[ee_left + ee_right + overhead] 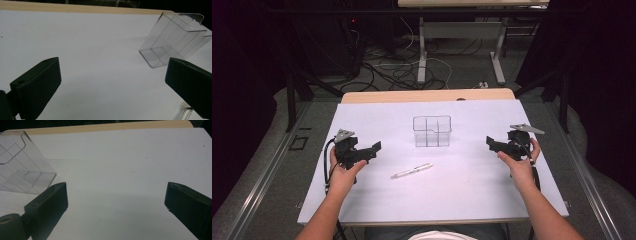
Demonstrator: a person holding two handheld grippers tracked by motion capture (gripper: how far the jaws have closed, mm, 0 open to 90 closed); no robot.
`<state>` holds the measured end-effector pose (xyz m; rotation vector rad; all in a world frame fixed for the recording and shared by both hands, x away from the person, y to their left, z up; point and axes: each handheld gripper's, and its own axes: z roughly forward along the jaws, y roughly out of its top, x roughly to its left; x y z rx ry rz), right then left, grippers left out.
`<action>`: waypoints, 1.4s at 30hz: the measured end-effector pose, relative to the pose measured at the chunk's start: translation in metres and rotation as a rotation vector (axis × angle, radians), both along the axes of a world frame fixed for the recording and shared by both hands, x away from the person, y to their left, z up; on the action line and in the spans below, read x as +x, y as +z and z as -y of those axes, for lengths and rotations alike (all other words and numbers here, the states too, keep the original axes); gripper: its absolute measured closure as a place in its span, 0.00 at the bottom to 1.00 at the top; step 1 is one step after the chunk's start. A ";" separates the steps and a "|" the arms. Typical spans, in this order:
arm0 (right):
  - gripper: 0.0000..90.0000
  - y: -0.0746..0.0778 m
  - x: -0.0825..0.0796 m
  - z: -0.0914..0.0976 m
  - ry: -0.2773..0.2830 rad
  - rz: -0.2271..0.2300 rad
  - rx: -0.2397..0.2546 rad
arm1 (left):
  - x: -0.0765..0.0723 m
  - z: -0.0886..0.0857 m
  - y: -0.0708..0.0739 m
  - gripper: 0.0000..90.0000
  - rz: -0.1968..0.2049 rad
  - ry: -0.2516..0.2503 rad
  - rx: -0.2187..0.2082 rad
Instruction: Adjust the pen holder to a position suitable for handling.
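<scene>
Table [362, 200] covered in white, seen from above. Clear plastic box [432, 131] with dividers upright at centre; pen [412, 170] lying just in front of it. Left gripper [373, 149] and right gripper [490, 143] held at either side, well apart from both, jaws wide open, gripping nothing.

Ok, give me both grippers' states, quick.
Left gripper: open, holding nothing.
Right gripper: open, holding nothing.

White table [362, 200], wooden far edge; cables [397, 70] on the floor behind
</scene>
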<state>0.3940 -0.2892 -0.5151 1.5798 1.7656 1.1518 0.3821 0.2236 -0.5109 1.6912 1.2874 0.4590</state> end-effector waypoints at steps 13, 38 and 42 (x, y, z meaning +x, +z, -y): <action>0.17 -0.004 0.002 -0.012 0.001 0.057 -0.045 | -0.002 -0.004 0.002 0.01 0.010 0.008 0.034; 0.58 0.009 0.029 -0.074 0.108 0.018 -0.055 | -0.003 -0.009 0.003 0.05 0.000 0.047 0.021; 0.66 0.010 0.037 -0.082 0.111 0.006 -0.058 | -0.002 -0.010 0.002 0.06 -0.009 0.050 0.024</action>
